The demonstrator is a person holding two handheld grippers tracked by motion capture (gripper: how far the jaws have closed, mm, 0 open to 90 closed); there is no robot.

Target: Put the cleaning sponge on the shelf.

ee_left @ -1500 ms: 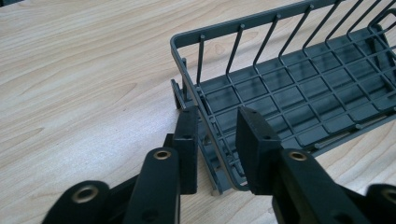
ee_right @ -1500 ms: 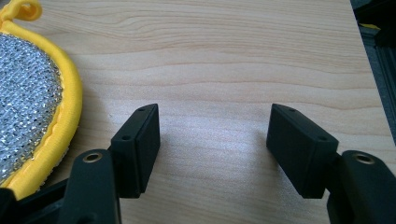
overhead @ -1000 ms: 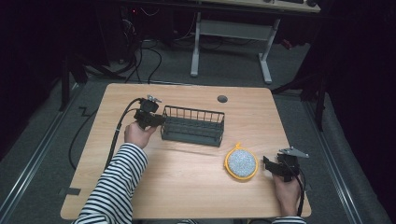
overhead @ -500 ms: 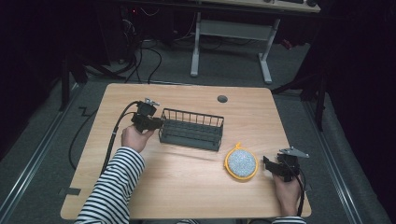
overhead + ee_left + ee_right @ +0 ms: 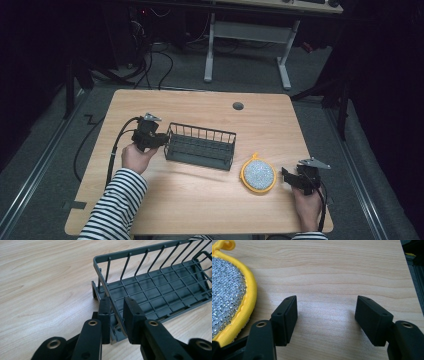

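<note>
Clamping the near end rim of the dark grey wire basket (image 5: 160, 287), the pads of my left gripper (image 5: 117, 315) are pressing on the thin top wire from both sides, one pad outside the end wall and one inside it. From above, that left gripper (image 5: 149, 136) is sitting at the basket's (image 5: 201, 146) left end, with its cable trailing off the table's (image 5: 200, 205) left edge and my striped sleeve (image 5: 112, 205) coming in behind it. The basket is standing upright on the wooden table, a little left of centre, with its long side running across. On the other side, my right gripper (image 5: 325, 315) is holding its jaws spread wide with bare wood between them, pinching nothing. Just beside its left jaw, a round yellow-rimmed scouring pad (image 5: 229, 290) with a glittering silver face is lying flat. From above, the pad (image 5: 258, 174) is resting between the basket and my right gripper (image 5: 300, 176), apart from both.
</note>
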